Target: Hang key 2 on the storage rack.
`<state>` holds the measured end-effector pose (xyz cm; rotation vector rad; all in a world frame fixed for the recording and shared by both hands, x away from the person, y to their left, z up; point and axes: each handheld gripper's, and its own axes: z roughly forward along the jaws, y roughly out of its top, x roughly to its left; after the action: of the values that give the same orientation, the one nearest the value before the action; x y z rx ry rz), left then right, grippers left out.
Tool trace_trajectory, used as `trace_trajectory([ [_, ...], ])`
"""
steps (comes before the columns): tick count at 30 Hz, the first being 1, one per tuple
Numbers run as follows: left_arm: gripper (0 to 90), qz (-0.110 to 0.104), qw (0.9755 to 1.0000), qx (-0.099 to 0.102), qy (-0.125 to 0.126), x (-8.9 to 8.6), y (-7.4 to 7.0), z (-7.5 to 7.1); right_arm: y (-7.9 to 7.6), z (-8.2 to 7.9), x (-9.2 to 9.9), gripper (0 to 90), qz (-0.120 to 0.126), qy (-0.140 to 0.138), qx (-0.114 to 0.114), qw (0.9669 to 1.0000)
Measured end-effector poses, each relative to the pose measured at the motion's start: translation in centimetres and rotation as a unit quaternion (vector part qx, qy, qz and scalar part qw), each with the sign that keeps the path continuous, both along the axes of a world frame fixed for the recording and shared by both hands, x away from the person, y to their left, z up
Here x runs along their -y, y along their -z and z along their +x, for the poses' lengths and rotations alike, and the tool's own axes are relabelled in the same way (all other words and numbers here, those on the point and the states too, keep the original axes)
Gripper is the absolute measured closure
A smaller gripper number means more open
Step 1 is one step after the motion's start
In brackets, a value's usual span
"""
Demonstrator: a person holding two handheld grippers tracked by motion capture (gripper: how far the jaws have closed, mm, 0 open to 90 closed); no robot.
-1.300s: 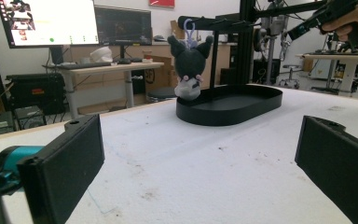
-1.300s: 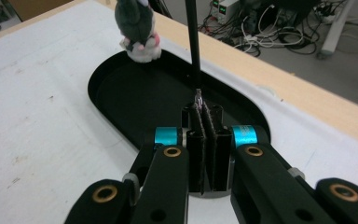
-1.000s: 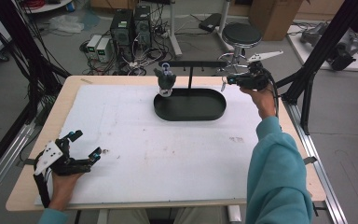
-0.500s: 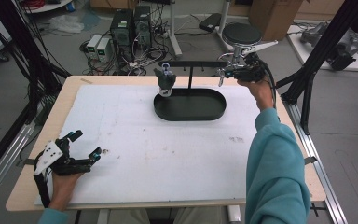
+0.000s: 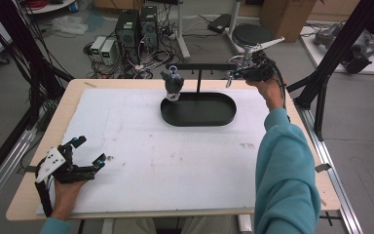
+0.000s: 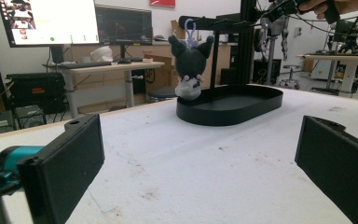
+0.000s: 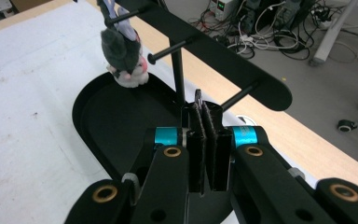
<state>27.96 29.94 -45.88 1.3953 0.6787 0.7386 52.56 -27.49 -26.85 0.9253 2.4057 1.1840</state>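
Surveying room: I see computer towers (image 5: 136, 29) and a stool (image 5: 251, 34) beyond the tray.
Table (image 5: 126, 141): white, scuffed, under tray (image 5: 198, 109).
Plush (image 5: 173, 84): hanging from rack over tray's left end.
Left gripper (image 5: 90, 152): released, well apart from tray.
Right gripper (image 5: 233, 68): clenched, above tray's right end.

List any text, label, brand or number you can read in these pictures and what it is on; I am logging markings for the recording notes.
None can be read.
Left monitor in the left gripper view: windows with lines of text, too small and blurred to read.
Red sign on the wall above the dark monitor: cut off and blurred.
Boxes on the floor beyond the table in the high view: small green spots, unreadable.
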Motion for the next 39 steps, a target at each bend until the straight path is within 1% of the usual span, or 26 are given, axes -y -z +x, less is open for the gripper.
trace_trajectory([
  [14,1.7,0.000,1.0000,0.000,0.000,0.0,0.0,0.0,0.3,0.4,0.3,88.7,-0.004,0.009,-0.002,1.0000],
  [26,1.7,0.000,1.0000,0.000,0.001,0.0,0.0,0.0,0.8,0.9,0.2,88.7,-0.011,0.013,0.003,0.9998],
  [35,1.7,0.002,1.0000,0.001,0.001,0.0,0.0,0.0,0.8,1.1,0.4,88.7,-0.004,0.017,0.012,0.9998],
  [37,1.7,0.000,1.0000,0.000,0.000,0.0,0.0,0.0,0.8,1.2,0.4,88.7,-0.009,0.015,0.019,0.9997],
  [39,1.7,-0.001,1.0000,0.000,0.000,0.0,0.0,0.0,0.9,1.3,0.4,88.7,-0.011,0.015,0.021,0.9996],
])
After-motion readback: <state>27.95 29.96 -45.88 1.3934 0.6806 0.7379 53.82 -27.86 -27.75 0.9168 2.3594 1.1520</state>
